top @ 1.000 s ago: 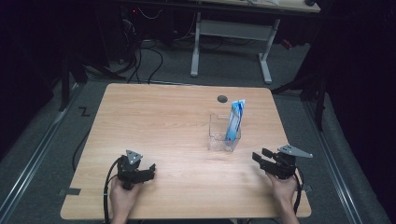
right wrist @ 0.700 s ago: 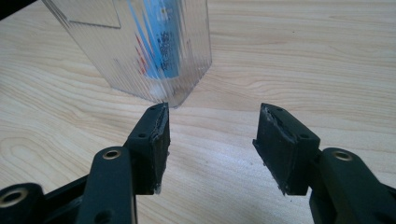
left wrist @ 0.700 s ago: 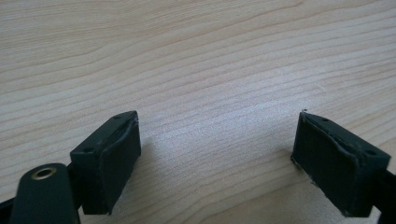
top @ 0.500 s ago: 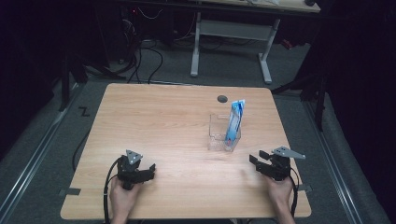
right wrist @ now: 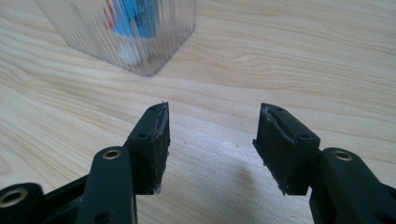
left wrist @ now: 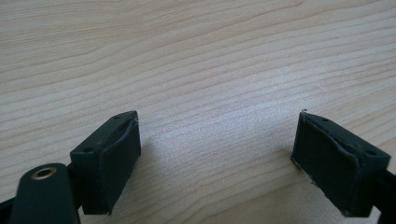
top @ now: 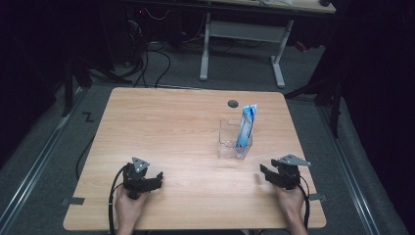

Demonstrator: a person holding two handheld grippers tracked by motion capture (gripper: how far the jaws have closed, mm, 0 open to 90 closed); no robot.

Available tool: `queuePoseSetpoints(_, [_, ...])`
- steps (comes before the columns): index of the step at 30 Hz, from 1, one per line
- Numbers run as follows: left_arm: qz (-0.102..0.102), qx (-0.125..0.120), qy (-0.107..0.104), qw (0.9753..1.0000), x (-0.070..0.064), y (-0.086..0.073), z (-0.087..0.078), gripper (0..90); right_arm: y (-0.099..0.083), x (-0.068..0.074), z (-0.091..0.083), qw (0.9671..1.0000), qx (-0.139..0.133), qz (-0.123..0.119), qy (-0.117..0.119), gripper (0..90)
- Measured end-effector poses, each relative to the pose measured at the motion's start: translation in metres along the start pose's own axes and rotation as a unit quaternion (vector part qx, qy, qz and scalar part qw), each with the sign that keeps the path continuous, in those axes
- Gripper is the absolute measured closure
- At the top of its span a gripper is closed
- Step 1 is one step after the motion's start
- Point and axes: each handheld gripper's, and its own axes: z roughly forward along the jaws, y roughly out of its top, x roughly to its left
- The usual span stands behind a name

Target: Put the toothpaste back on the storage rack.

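A clear ribbed plastic holder stands right of the table's middle with a blue and white tube upright in it. In the right gripper view the clear holder sits just ahead and to the left of my jaws. My right gripper is open near the front right, a short way below the holder, with nothing between its fingers. Near the front left my left gripper rests open on the wood, jaws wide apart and empty.
The wooden table has a small dark round grommet near its far edge. Beyond it on the dark floor stand a white desk frame and several cables. Black cables trail from both grippers off the front edge.
My right gripper has shifted a little to the left, toward the holder. The left gripper has stayed in place.
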Motion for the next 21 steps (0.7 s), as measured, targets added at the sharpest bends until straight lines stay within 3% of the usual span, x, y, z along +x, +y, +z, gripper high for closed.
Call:
queuePoseSetpoints(4, [0.0, 0.0, 0.0, 1.0, 0.0, 0.0, 0.0, 15.5, -0.001, 0.003, 0.006, 0.9994, 0.019, -0.021, -0.02, 44.1])
queuePoseSetpoints(9, [0.0, 0.0, 0.0, 1.0, 0.0, 0.0, 0.0, 15.5, -0.005, 0.004, 0.012, 0.9987, 0.031, -0.03, -0.026, 43.7])
queuePoseSetpoints(21, [-0.001, 0.0, 0.001, 1.0, 0.0, 0.0, 0.0, 15.5, -0.005, -0.002, 0.014, 0.9993, 0.034, -0.004, -0.013, 38.5])
